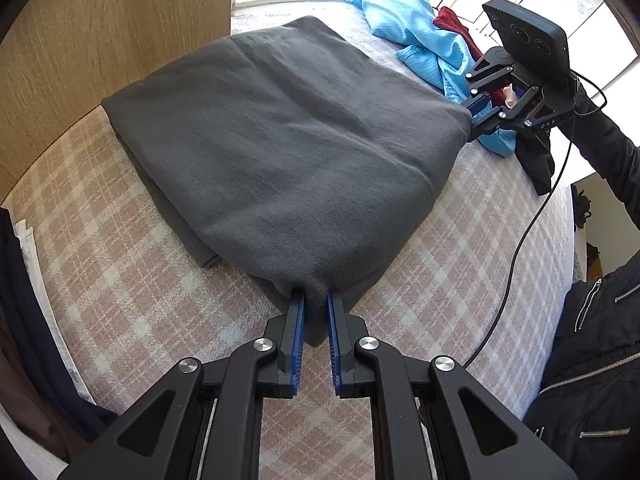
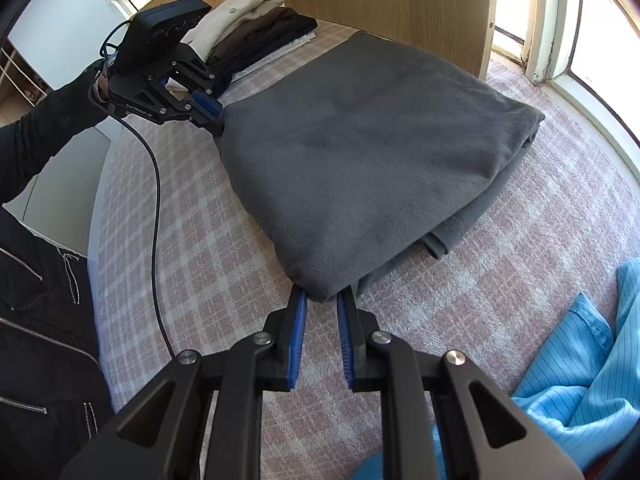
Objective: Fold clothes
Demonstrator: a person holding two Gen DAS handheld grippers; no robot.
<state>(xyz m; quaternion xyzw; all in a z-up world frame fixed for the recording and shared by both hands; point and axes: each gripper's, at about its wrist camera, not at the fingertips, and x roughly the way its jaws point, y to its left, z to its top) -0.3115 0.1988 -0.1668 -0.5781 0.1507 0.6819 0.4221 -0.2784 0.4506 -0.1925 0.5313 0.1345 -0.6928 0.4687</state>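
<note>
1. The grey garment (image 1: 280, 132) lies folded on the checked bed cover (image 1: 120, 264), its far side close to the wooden board (image 1: 112, 40) at the back.
2. The left gripper (image 1: 316, 300) holds one near corner of the garment; its blue pads (image 1: 297, 320) are closed on a bunch of the cloth, which is lifted a little from the cover.
3. The right gripper (image 2: 322, 300) holds the other near corner in the same way, the cloth pinched between its two pads (image 2: 298, 320).
4. Between the two corners the upper layer is stretched almost flat, with only soft wrinkles.
5. Under this layer a lower layer shows: a hemmed edge (image 2: 444, 240) comes out on the right side and lies on the cover.
6. On the right of the garment lies a blue shirt (image 1: 420, 40), crumpled, just beside the right gripper, and a red cloth (image 1: 452, 20) is partly under it.
7. On the left, near the board, there is a stack of folded clothes (image 2: 256, 36), apart from the garment.
8. The cover in front of the garment, toward the person, is bare; a black cable (image 2: 156, 200) hangs across it from the left gripper.
9. The person's black jacket (image 2: 44, 320) is at the near edge of the bed.
</note>
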